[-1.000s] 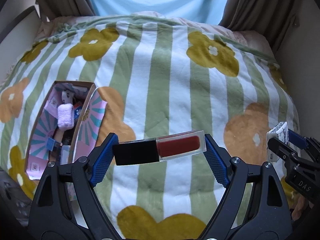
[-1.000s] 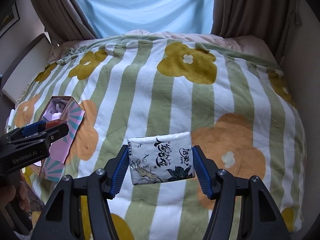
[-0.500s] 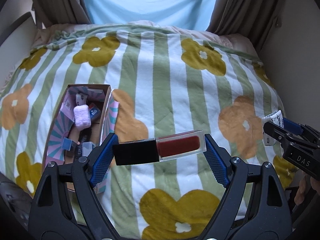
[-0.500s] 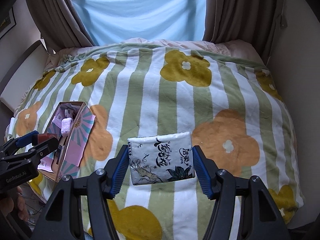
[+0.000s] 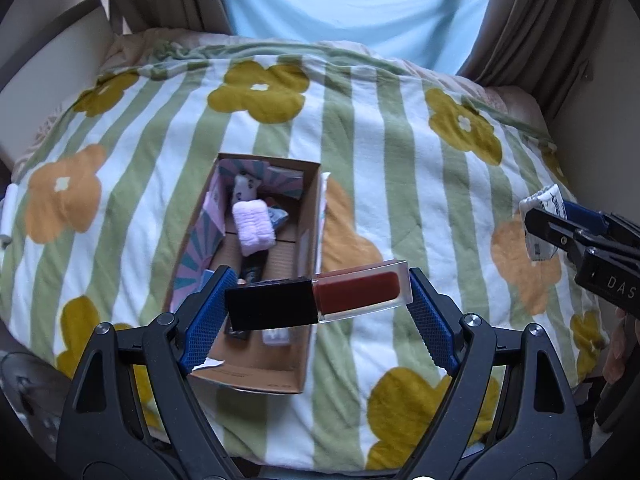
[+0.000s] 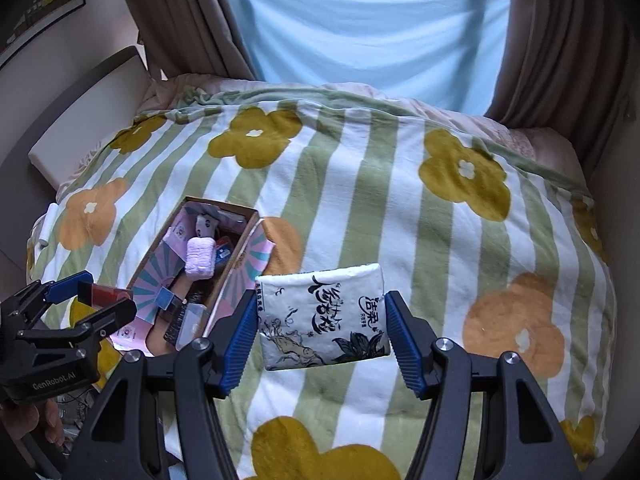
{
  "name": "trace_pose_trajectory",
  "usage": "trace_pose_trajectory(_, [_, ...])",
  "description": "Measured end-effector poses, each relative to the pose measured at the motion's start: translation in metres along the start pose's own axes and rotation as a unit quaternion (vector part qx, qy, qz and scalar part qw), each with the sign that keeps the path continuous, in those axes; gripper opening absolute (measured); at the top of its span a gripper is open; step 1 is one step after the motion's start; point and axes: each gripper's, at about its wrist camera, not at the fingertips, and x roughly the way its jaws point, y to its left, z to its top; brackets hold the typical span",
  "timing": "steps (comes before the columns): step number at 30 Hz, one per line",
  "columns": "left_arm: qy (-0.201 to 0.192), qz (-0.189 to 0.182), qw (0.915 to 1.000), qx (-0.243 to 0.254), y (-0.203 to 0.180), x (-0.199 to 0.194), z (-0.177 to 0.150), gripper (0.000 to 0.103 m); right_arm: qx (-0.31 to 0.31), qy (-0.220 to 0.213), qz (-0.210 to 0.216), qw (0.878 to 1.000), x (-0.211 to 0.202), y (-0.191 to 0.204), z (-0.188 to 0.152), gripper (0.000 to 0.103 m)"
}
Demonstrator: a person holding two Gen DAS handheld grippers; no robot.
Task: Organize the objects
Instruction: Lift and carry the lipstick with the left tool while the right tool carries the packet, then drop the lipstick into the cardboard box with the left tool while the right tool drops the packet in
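Note:
My left gripper (image 5: 318, 300) is shut on a lip gloss tube (image 5: 320, 298) with a black cap and dark red body, held crosswise above the near end of an open cardboard box (image 5: 308, 216). Inside the box lie a lilac rolled cloth (image 5: 254, 226) and small packets. My right gripper (image 6: 322, 322) is shut on a white tissue pack (image 6: 324, 316) with black lettering, hanging over the blanket to the right of the box (image 6: 240, 240). In the right wrist view the left gripper (image 6: 92, 300) shows at the lower left; the right gripper (image 5: 548, 216) shows at the left wrist view's right edge.
A bed with a green-striped flowered blanket (image 5: 400, 160) fills the scene. Brown curtains (image 6: 180, 16) and a pale blue sheet (image 6: 360, 24) stand behind it, and a white headboard panel (image 6: 88, 120) lies to the left. Part of a hand (image 6: 32, 420) grips the left tool.
Both grippers have risen and pulled back from the bed. The left one has shifted left, so the lip gloss now hangs over the box. Both holds are unchanged.

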Motion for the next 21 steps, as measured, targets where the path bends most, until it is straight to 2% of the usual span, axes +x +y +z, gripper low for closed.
trace_pose_trajectory(6, [0.023,0.015,0.9996,-0.006,0.06,0.024,-0.011,0.084,-0.049,0.01,0.029,0.998,0.044,0.06,0.025,0.058])
trace_pose_trajectory(11, [0.045,0.013,0.9989,0.005,0.093,0.055,-0.023,0.084,-0.082,0.03,0.043,0.995,0.092,0.102,0.038,0.058])
trace_pose_trajectory(16, [0.067,0.002,0.9968,0.042,0.104,0.09,-0.038,0.084,-0.126,0.049,0.052,0.989,0.14,0.136,0.04,0.058])
trace_pose_trajectory(21, [0.084,-0.013,0.9904,0.109,0.098,0.12,-0.052,0.084,-0.182,0.066,0.061,0.979,0.184,0.164,0.035,0.058])
